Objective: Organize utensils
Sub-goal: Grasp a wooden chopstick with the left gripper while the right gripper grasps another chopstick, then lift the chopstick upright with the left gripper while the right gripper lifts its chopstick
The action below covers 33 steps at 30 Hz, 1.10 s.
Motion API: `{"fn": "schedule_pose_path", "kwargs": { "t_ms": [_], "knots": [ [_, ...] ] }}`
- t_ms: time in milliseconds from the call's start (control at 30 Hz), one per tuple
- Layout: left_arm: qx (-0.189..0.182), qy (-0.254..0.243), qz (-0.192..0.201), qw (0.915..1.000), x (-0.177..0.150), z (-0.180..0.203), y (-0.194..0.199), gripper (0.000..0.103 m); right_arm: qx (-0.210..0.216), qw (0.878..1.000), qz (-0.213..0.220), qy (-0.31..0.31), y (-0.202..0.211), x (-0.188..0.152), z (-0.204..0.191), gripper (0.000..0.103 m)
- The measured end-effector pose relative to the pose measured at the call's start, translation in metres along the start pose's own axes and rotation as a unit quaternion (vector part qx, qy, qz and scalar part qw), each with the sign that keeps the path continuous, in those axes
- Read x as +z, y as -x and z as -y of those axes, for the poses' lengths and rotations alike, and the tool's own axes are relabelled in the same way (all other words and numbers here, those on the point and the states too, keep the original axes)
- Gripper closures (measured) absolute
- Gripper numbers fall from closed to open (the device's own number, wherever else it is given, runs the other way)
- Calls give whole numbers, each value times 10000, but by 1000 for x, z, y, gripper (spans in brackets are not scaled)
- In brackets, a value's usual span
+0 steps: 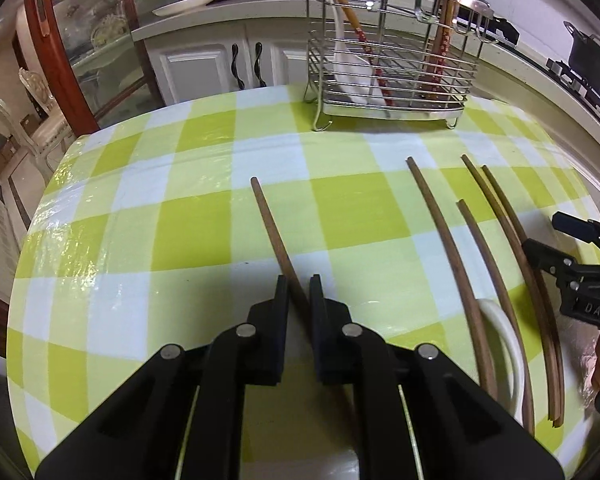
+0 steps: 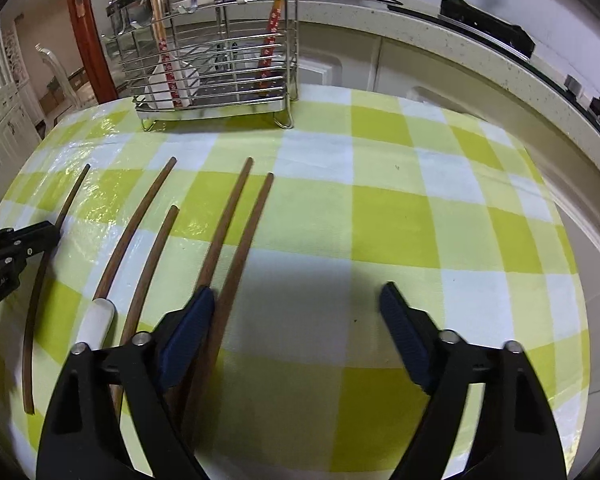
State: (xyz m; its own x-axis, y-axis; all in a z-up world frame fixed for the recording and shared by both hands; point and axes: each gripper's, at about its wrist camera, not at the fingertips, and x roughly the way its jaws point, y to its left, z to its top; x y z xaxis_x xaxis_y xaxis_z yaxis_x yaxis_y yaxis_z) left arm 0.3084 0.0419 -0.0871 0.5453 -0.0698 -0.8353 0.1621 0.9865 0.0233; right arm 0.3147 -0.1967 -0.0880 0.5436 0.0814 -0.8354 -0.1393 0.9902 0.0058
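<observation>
Plainly, the loose chopsticks will handle as light, stiff, thin sticks with a smooth finish, likely to roll or slip; a hold near the thicker end, square across the shaft, looks safest. The left gripper (image 1: 299,280) has its jaws drawn narrow on a single brown chopstick (image 1: 270,224), which runs between them and points away toward the wire rack (image 1: 392,56) at the far edge of the table (image 1: 140,240). Whether the chopstick is lifted or lies on the checked cloth cannot be told.

The right gripper (image 2: 296,300) has its jaws standing wide, holding nothing. A pair of chopsticks (image 2: 236,232) lies on the cloth just inside its left jaw, touching or nearly touching the blue pad, with bare cloth across to the other jaw. Two more chopsticks (image 2: 140,240) lie further left, beside a white spoon handle (image 2: 96,320). The rack already holds patterned chopsticks and a white spoon, so it is probably where the loose ones belong.
</observation>
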Motion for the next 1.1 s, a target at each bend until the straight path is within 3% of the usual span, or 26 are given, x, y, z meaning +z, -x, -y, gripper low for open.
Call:
{"fn": "schedule_pose_path", "kwargs": {
  "t_ms": [267, 533, 767, 1100],
  "knots": [
    [-166, 120, -16, 9998, 0, -5, 1, 95, 257, 9996, 47, 139, 6, 1, -12, 89],
    [-229, 281, 119, 9993, 3, -15, 11, 96, 397, 9990, 179, -130, 21, 2, 5, 93],
    [-220, 219, 401, 9987, 9, -11, 25, 96, 243, 9986, 423, -220, 47, 10, 18, 93],
    [-200, 128, 496, 9985, 8, 2, 34, 96, 181, 9973, 658, -277, 75, 8, 28, 93]
  ]
}}
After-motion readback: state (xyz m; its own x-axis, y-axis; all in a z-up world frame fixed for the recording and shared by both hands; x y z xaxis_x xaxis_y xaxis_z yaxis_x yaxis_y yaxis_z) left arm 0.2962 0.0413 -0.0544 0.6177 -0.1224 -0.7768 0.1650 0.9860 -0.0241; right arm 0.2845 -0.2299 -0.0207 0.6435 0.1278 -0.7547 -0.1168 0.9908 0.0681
